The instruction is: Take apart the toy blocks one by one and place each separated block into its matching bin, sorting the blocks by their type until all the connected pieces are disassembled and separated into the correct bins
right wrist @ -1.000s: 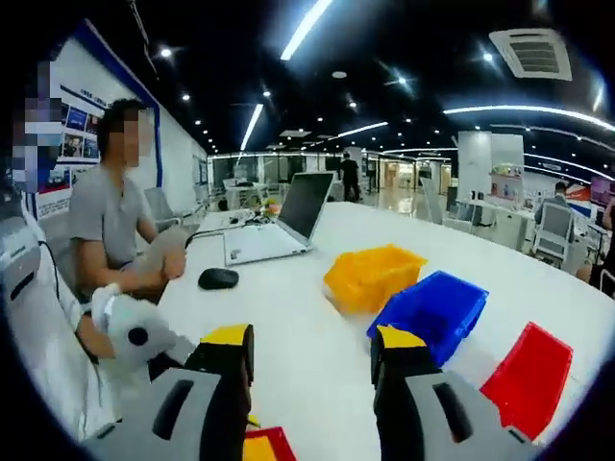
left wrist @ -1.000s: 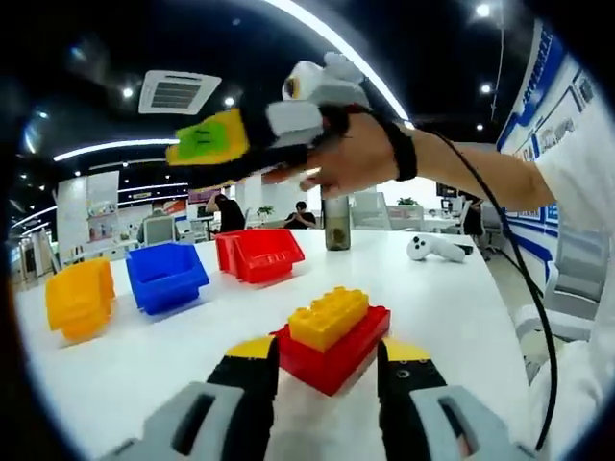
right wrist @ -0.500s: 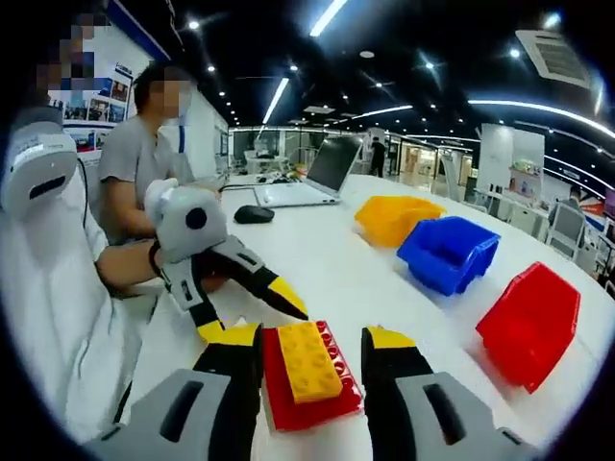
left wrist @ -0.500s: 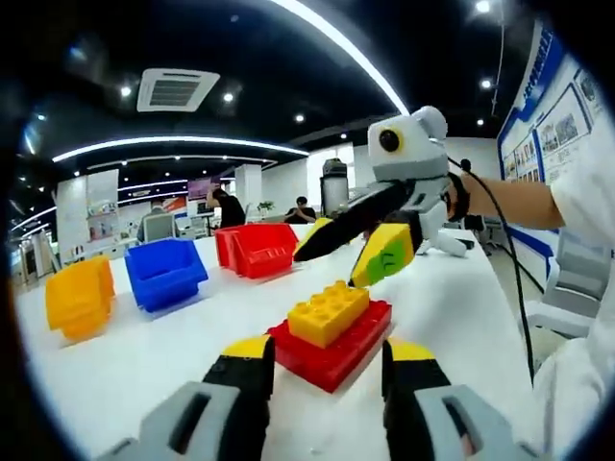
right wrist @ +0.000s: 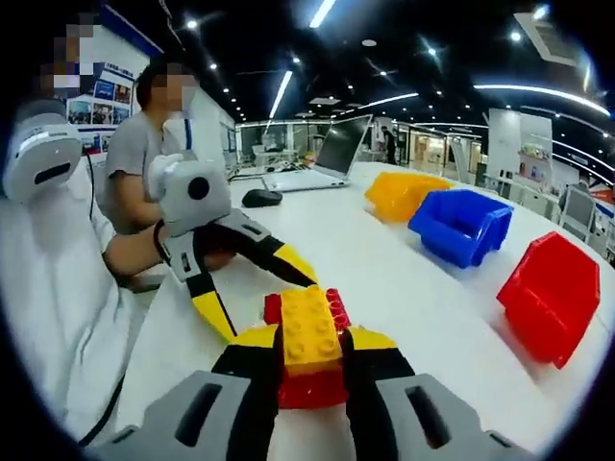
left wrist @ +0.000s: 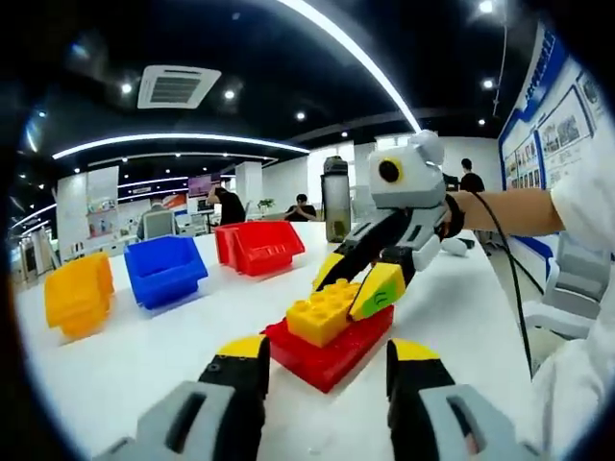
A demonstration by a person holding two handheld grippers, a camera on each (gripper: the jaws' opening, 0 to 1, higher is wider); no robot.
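Note:
A yellow block (left wrist: 327, 312) is stuck on top of a larger red block (left wrist: 336, 344) on the white table (left wrist: 135, 365). My right gripper (left wrist: 351, 283) comes in from the right, one jaw on each side of the yellow block. In the right gripper view the yellow block (right wrist: 309, 331) fills the narrow gap of the right gripper (right wrist: 312, 338), with the red block (right wrist: 312, 389) beneath it. My left gripper (left wrist: 327, 351) stands open just in front of the red block, touching nothing. It also appears as the left gripper (right wrist: 264, 305), spread wide behind the stack.
Three bins stand in a row: yellow bin (left wrist: 79, 298), blue bin (left wrist: 165, 274), red bin (left wrist: 259, 250). A bottle (left wrist: 336, 197) stands behind them. A laptop (right wrist: 327, 158), a mouse (right wrist: 261, 198) and a seated person (right wrist: 144, 144) are at the table's far end.
The right gripper came down from above, reached the stack and narrowed its jaws onto the yellow block. The left gripper stayed open near the red block.

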